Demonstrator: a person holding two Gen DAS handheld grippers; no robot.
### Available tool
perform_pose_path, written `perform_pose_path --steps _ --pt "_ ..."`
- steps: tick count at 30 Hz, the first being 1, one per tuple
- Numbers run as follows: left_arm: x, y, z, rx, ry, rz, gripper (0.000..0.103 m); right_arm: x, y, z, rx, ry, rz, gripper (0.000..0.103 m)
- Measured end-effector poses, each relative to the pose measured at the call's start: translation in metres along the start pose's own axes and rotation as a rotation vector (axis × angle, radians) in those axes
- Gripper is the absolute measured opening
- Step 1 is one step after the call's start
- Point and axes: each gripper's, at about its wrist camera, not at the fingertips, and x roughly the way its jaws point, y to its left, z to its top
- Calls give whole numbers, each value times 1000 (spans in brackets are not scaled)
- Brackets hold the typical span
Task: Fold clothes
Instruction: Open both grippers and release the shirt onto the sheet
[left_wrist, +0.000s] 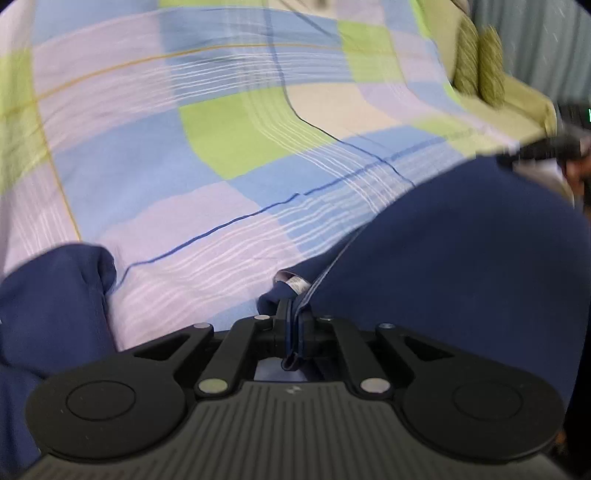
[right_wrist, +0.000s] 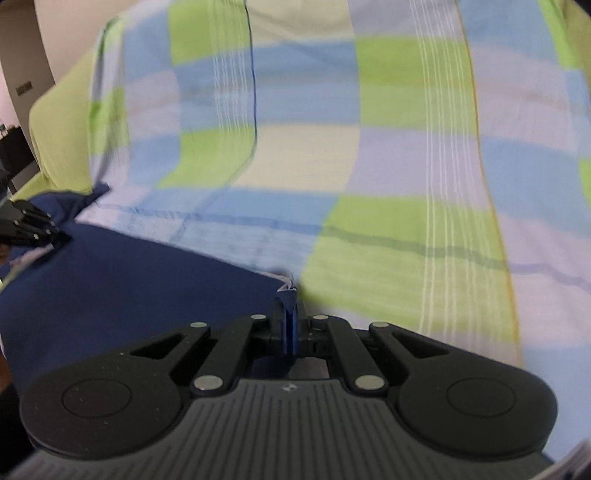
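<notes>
Stretching ahead of both grippers lies the checked bedsheet (left_wrist: 229, 140); across it, slung between them, hangs the navy garment (left_wrist: 443, 258). Left gripper (left_wrist: 293, 325) and right gripper (right_wrist: 286, 325) each pinch a bunched edge, jaws nearly closed. With such thin bites, a sharp tug could probably slip one corner free, skewing the fold.

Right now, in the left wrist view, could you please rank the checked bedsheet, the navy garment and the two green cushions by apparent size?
1. Checked pastel cotton bedsheet.
2. Navy blue fabric garment, though nearness to the camera inflates it.
3. Two green patterned cushions, alike in size.
</notes>
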Motion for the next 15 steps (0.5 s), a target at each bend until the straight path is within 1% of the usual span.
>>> perform_pose_path --steps 2,3,4,5,6,7,8,9,10,12,13,14,15 --pt "1 8 0 -48 -19 4 16 1 -5 -2 31 -12 11 2" --pt "1 10 0 -57 -22 10 16 2 -8 -3 49 -21 11 2" --pt "2 13 1 -66 -26 38 17 2 -11 -2 60 -30 -2 5" --pt "2 17 4 -81 -27 77 17 1 -12 -1 68 -39 -30 9" --pt "2 19 5 -89 -29 90 18 -1 -14 0 77 -48 -61 13" --pt "-1 20 6 -87 -31 117 21 -2 -15 2 85 -57 -92 13" --pt "-3 20 7 -85 -33 145 23 -6 -15 3 80 -70 -143 13" --pt "-4 19 8 -78 -35 163 19 -11 -13 4 67 -86 -170 13" --pt "-13 8 9 -23 -46 210 19 -17 -8 5 51 -101 -177 13" --pt "-20 3 8 5 -64 213 19 -30 9 6 -6 -123 -172 13" --pt "-27 -5 9 21 -87 200 20 -36 21 6 -35 -133 -167 13" --pt "-33 -13 9 35 -111 159 22 -39 34 4 -56 -137 -148 13" --pt "-34 -17 9 40 -118 138 25 -42 47 3 -74 -140 -125 13"
